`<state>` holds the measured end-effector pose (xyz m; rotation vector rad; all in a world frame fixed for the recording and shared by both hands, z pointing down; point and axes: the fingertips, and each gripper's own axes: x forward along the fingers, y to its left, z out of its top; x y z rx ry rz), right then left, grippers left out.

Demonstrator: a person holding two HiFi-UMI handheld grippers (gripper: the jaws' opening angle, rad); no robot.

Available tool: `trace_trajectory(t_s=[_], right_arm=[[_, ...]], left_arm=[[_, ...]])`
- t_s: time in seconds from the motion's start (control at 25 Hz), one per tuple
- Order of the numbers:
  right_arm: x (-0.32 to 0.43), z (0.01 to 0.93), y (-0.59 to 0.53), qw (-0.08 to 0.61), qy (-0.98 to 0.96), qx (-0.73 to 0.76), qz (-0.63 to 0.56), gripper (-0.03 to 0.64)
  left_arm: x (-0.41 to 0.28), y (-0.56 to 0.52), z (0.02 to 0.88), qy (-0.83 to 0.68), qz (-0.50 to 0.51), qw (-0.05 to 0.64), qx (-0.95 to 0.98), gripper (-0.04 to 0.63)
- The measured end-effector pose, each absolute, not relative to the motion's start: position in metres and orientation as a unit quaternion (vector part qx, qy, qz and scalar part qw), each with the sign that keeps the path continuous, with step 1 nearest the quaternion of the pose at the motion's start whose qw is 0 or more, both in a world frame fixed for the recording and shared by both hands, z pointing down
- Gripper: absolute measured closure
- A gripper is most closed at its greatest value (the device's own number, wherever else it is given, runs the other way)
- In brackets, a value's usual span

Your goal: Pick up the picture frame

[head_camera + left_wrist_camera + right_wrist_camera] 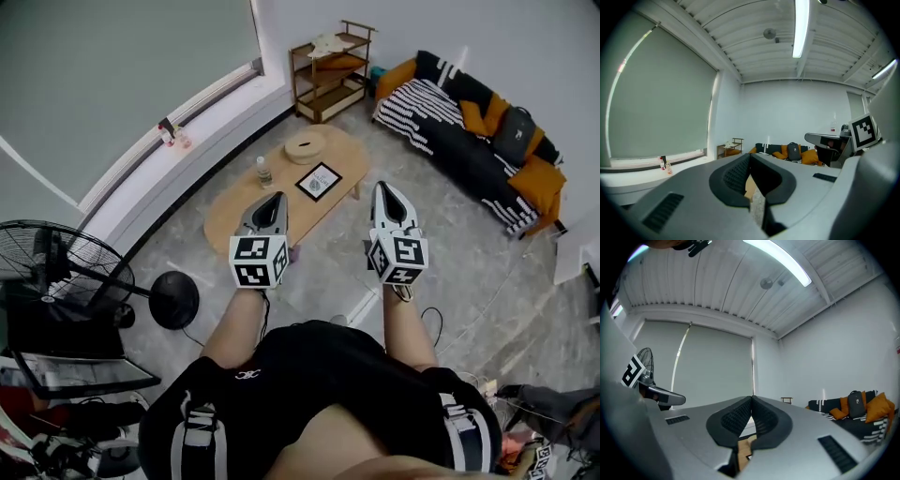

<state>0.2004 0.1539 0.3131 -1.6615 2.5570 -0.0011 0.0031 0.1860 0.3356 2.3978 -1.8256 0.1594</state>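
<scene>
The picture frame (pixel 319 181), black-edged with a white mat, lies flat on the low oval wooden table (pixel 234 220), right of its middle. My left gripper (pixel 275 198) is held over the table's near part, just short of the frame, shut and empty. To the right, my right gripper (pixel 383 188) hangs beyond the table's right edge, over the floor, also shut and empty. In the left gripper view the left gripper (pixel 750 154) has its tips together. The right gripper view shows the right gripper (pixel 752 398) the same way, with a strip of wood below its jaws.
On the table stand a small clear bottle (pixel 264 172) and a round woven basket (pixel 306 145). A wooden shelf (pixel 330 70) and a striped sofa (pixel 469 141) with orange cushions lie beyond. A black floor fan (pixel 66 272) stands at the left. Cables run over the floor at the right.
</scene>
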Motion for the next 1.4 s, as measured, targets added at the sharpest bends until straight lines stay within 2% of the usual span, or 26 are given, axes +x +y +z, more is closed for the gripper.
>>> trace_trajectory(t_s=[0.44,1.0,1.4], right_arm=[[0.247,0.338,0.083,0.036,0.858,-0.512,-0.017,0.601],[0.262,0.354,0.018,0.011,0.865,-0.502,-0.014,0.601],[0.264,0.36,-0.071,0.002,0.863,-0.505,-0.011,0.601]], left_arm=[[0.055,0.131,0.365,-0.628,0.07,0.079,0.771,0.574],[0.089,0.052,0.38,-0.616,0.067,0.09,0.78,0.574],[0.085,-0.039,0.39,-0.616,0.063,0.099,0.779,0.574]])
